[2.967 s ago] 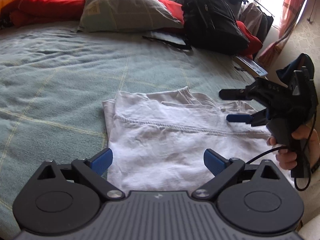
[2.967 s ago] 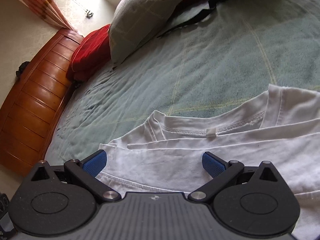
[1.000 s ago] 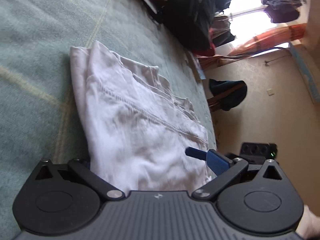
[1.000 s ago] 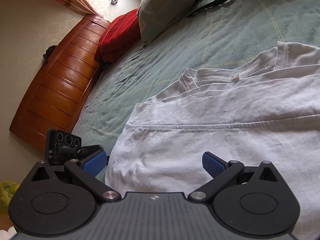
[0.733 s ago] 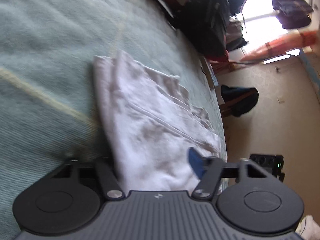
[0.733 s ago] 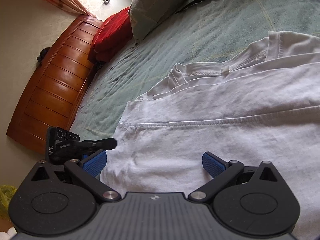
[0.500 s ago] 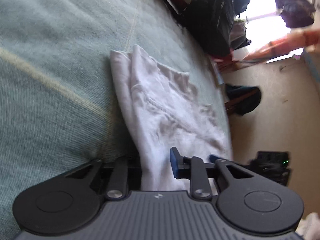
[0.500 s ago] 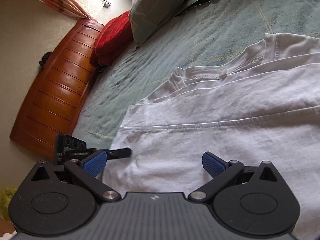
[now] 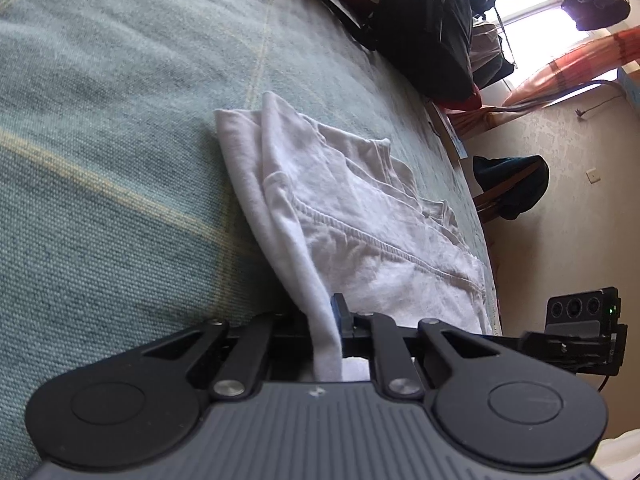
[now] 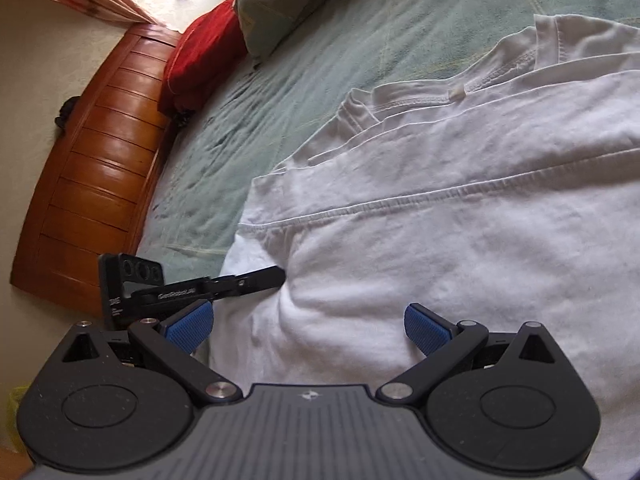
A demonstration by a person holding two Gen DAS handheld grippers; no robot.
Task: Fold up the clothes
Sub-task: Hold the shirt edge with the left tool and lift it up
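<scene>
While left gripper point(image 9: 326, 320) fingers pinch the white shirt point(image 9: 360, 216) edge, right gripper point(image 10: 308, 326) fingers spread over it.

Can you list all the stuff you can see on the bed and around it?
T-shirt: one, white, partly folded on the bed.
Blanket: one, pale green, covering the bed.
Pillow: one, grey-green, at the head of the bed.
Red cushion: one, beside the pillow, against the headboard.
Headboard: one, brown wood.
Backpack: one, black, on the bed's far side.
Curtain: orange, by the window.
Left claw: black with blue pads, pinching the shirt's edge.
Right claw: black with blue pads, open over the shirt.
</scene>
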